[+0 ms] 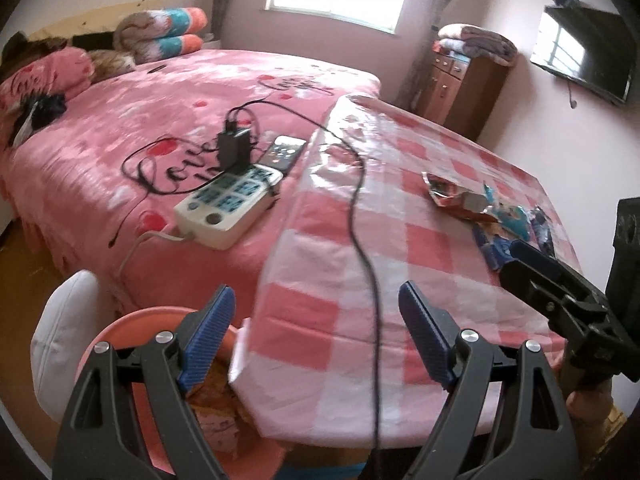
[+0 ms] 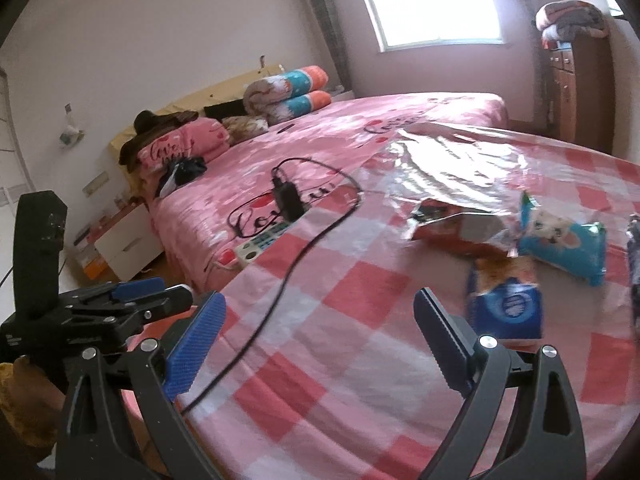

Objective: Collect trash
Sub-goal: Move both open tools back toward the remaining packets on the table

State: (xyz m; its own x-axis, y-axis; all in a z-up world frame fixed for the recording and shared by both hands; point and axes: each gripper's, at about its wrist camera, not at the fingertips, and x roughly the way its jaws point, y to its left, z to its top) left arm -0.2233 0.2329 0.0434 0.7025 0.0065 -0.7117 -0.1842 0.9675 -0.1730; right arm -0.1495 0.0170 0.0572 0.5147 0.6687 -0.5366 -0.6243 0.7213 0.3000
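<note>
Done so far: pink bin (image 1: 132, 320) below the table's near-left corner already holds crumpled yellow and pink wrappers (image 1: 218, 412) — a start made, by the look of it.
Left to do: cluster of wrappers lying on the checked tablecloth (image 2: 328, 360), far right side, none lifted yet — most of the job judged ahead.
Count, trash on table: at least four in the right wrist view — red-and-silver foil bag (image 2: 460, 228), teal packet (image 2: 568, 244), blue wrapper (image 2: 506, 300), plus a dark scrap (image 2: 634, 264) cut off at the edge; blurred, so exact total uncertain.
Count, non-trash: one white power strip (image 1: 228, 200) with a black charger (image 1: 234, 148) plugged in, one remote (image 1: 286, 152), one black cable (image 1: 360, 208) trailing across the cloth — all to be left alone.
Left gripper (image 1: 316, 340): spread wide, nothing between the pads, hovering at the near table edge beside the bin.
Right gripper (image 2: 320, 340): also wide apart and empty, aimed across the cloth, blue wrapper just beyond its right finger.
Grippers: two, side by side, each visible in the other's view.
</note>
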